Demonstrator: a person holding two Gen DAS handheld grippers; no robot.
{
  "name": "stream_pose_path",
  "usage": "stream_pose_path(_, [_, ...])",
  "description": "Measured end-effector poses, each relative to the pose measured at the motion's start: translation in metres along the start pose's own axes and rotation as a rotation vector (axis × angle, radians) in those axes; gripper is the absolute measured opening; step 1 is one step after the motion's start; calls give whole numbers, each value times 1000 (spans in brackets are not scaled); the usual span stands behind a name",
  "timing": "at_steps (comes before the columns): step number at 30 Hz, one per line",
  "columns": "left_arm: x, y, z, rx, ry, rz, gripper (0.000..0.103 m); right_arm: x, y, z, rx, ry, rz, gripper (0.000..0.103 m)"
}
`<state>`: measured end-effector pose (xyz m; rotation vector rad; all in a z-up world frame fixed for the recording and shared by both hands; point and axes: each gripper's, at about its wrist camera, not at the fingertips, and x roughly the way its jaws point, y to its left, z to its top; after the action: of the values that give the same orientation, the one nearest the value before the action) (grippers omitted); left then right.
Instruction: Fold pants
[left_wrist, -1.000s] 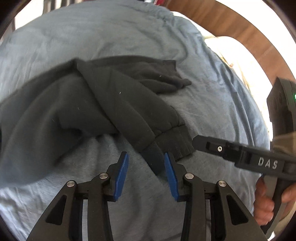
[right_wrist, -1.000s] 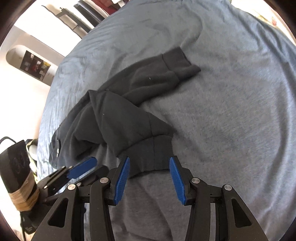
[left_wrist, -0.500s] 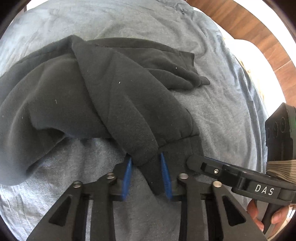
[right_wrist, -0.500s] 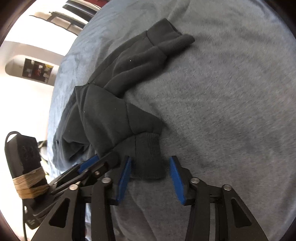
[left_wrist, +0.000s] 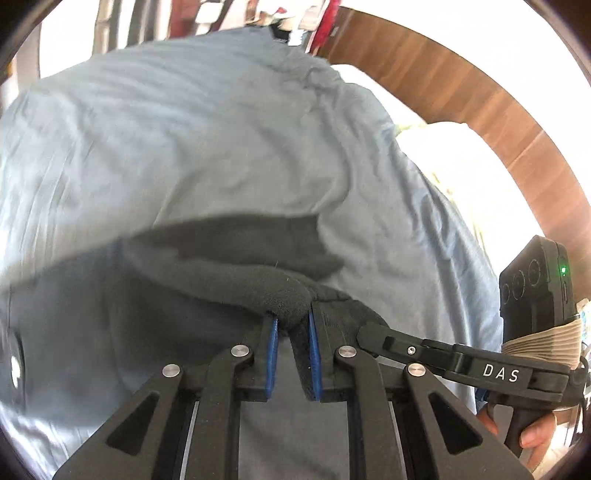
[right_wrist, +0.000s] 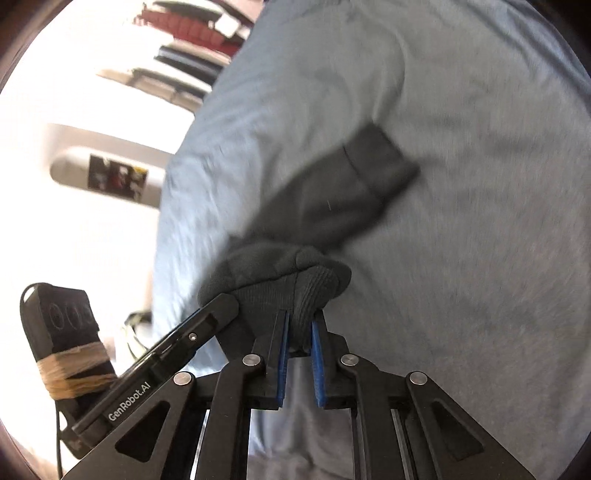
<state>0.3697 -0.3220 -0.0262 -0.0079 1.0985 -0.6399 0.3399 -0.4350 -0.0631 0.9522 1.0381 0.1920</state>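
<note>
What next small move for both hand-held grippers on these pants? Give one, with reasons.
Probably lift both together and carry the pinched cuff toward the other cuff. The left hand-held gripper and right hand-held gripper are shut on one leg end of the black pants, side by side, above the blue sheet.

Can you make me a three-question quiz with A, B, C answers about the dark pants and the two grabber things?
1. Where do the pants lie?
A. On a blue bedsheet
B. On a wooden floor
C. In a basket

2. What colour are the pads inside the left gripper?
A. Red
B. Blue
C. Yellow

3. What is the right gripper doing?
A. Hanging open above the bed
B. Pinching a pant cuff
C. Holding a hanger

Answers:
1 A, the blue bedsheet spreads under the dark cloth.
2 B, blue strips line both fingers.
3 B, its jaws are closed on the ribbed cuff.
</note>
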Motion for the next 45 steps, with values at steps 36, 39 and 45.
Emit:
stream_pose_path(36, [137, -19, 99, 398, 230, -74, 58, 24, -85, 101, 267, -200, -211, 35])
stream_pose_path(39, [125, -31, 101, 511, 218, -67, 58, 13, -85, 96, 266, -229, -239, 35])
stream_pose_path(45, [122, -35, 119, 679, 112, 43, 58, 10, -83, 78, 289, -228, -255, 35])
